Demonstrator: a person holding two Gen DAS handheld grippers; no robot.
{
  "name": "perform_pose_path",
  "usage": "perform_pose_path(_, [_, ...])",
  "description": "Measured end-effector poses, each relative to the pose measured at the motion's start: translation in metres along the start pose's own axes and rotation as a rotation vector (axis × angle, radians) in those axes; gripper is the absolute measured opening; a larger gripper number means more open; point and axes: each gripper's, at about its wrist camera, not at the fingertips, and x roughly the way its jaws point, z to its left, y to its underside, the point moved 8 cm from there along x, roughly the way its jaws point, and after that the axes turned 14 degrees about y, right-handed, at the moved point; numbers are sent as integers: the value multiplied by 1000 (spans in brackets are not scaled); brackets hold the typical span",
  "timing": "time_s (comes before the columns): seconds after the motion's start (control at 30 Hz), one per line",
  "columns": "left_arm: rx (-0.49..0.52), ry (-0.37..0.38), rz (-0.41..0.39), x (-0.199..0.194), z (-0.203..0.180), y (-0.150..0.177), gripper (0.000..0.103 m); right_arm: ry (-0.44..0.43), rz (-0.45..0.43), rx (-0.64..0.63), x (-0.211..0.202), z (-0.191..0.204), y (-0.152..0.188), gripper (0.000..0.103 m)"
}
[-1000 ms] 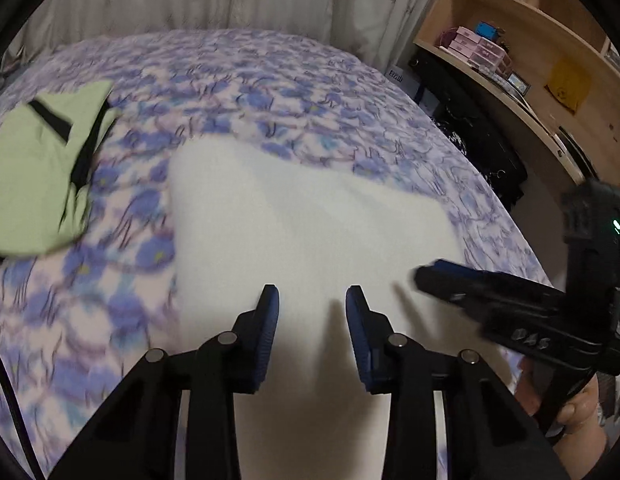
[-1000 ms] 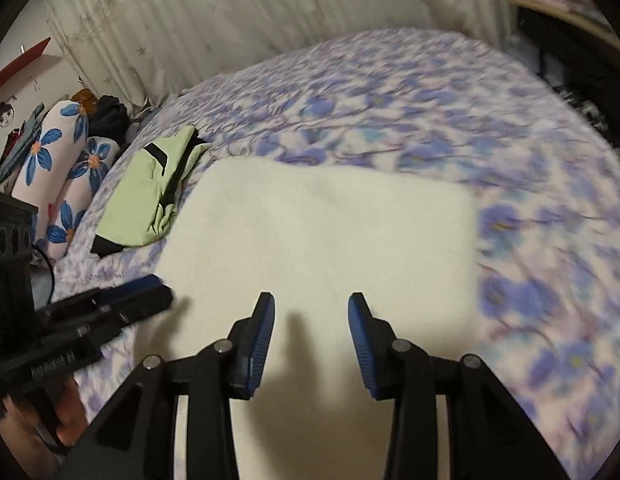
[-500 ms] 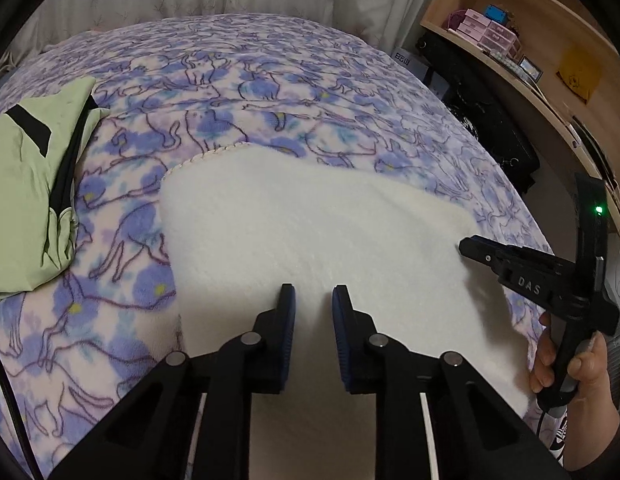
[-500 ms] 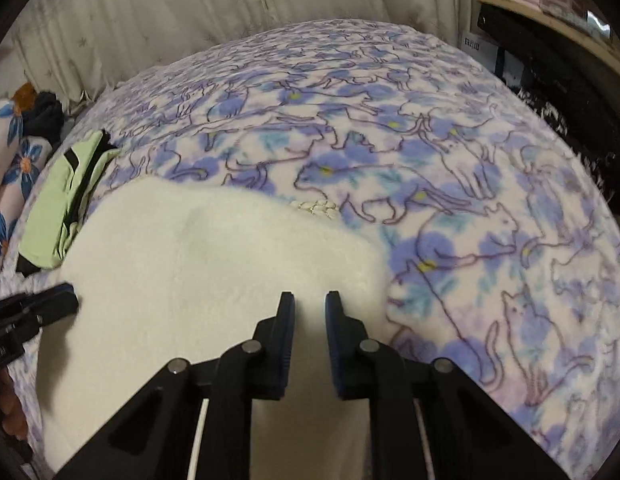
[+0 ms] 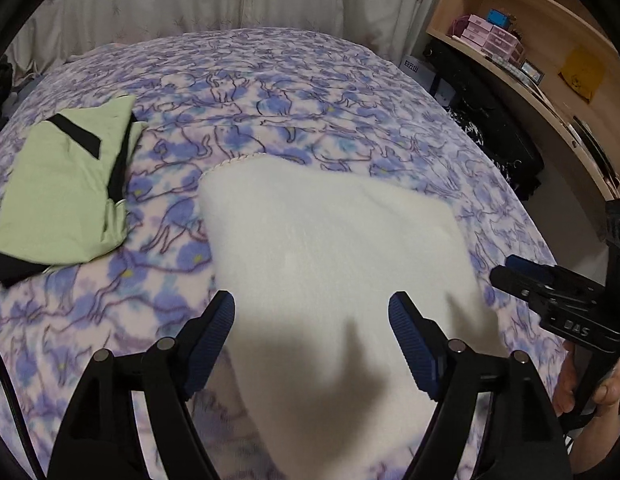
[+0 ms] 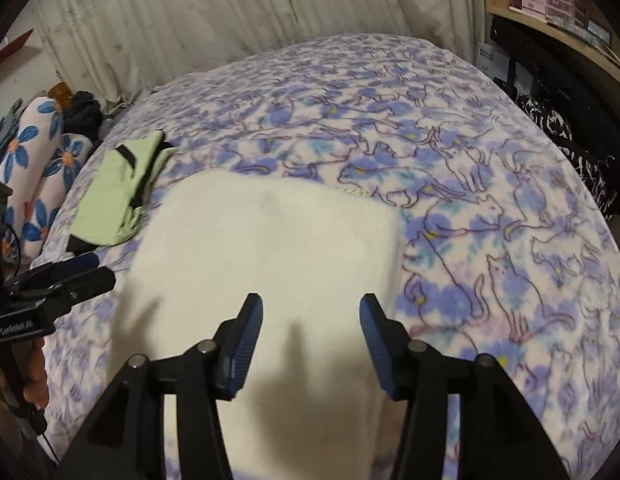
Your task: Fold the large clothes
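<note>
- White fleece (image 5: 330, 248) lies folded on the bed (image 5: 270, 92), right in front of both grippers.
- Left gripper (image 5: 312, 320) and right gripper (image 6: 306, 322): fingers spread wide, holding nothing, above the near edge.
- For the next fold I'd grab both near corners evenly and pinch every layer.
- Green top (image 5: 66, 184) sits off to the left, so keep clear of it.

1. Cream garment (image 5: 334, 264): near end runs off the bottom edge in both wrist views; its type cannot be told.
2. Bedspread (image 6: 490, 240): cat print smeared by blur at the lower right.
3. Green garment (image 5: 62, 196): folded, underside hidden.
4. Shelf (image 5: 506, 40): box labels too small to read.
5. Right hand (image 5: 590, 384): mostly cut by the frame edge.
</note>
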Motion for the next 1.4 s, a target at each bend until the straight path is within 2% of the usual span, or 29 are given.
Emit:
perform_pose_path(0.03, [8,-7,-1,-7,-3,4,78,6,-6,-3,-9,0,4,66])
perform_pose_path(0.1, [21,-19,6,-18,-8,13,78,9,-11,-8,-22,0,10,76])
perform_pose_path(0.23, [23,-46,32,-36,-14,32,78,21,-24,-38,-43,-2,22,77])
perform_pose_path(0.33, [6,-39,42,-45,-14,42,78,35,-25,-56,-55,-5,33,77])
perform_pose_path(0.43, [-13,-42,51,-48,-11,51,78,23,7,-64,-56,-9,43,77])
perform_pose_path(0.57, [-52,-20,77,-44,-3,62,78,32,42,-73,-49,-19,56,77])
perform_pose_path(0.73, [-134,56,121,-27,7,76,78,20,117,-28,-27,-35,72,77])
perform_pose_path(0.87, [-175,118,166,-9,11,89,78,-32,176,35,-5,-43,81,77])
perform_pose_path(0.93, [-188,126,177,-1,14,93,78,-76,204,76,6,-45,83,77])
perform_pose_path(1.13, [-237,202,176,29,21,92,78,-165,246,172,40,-49,78,76])
perform_pose_path(1.37, [-235,227,148,59,35,82,95,-315,319,218,91,-40,72,77])
perform_pose_path(1.4, [-248,243,148,64,38,82,98,-335,330,226,100,-37,73,84])
